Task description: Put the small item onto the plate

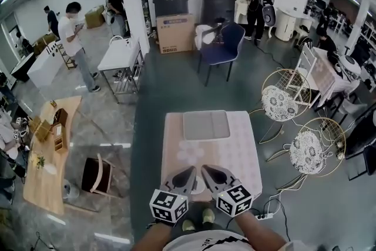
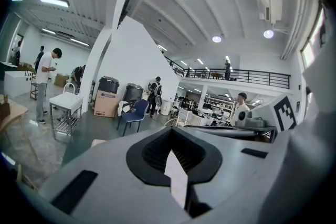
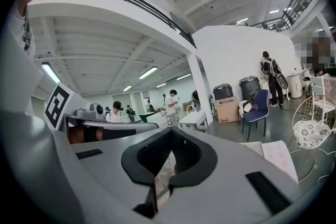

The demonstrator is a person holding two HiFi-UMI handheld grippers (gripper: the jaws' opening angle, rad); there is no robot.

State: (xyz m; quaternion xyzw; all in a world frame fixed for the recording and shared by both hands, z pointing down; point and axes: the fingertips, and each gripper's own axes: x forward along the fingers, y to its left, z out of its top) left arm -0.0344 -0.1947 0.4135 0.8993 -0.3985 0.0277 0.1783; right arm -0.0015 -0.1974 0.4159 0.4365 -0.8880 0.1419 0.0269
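In the head view a small table with a pale pink cloth (image 1: 235, 147) stands before me, with a flat grey tray (image 1: 205, 124) at its far end. My left gripper (image 1: 189, 173) and right gripper (image 1: 209, 172) hover side by side over the table's near edge, tips angled toward each other. Neither holds anything. A white patch (image 1: 198, 187) shows beneath them; I cannot tell whether it is a plate. No small item is visible. In the left gripper view, the left gripper (image 2: 172, 155) looks out into the hall, jaws together. In the right gripper view, the right gripper (image 3: 165, 165) shows only a thin slit.
A blue chair (image 1: 220, 47) and a cardboard box (image 1: 174, 32) stand beyond the table. Two wire chairs with lace cushions (image 1: 281, 101) (image 1: 308, 151) sit to its right. A power strip (image 1: 264, 216) lies on the floor. People stand further off.
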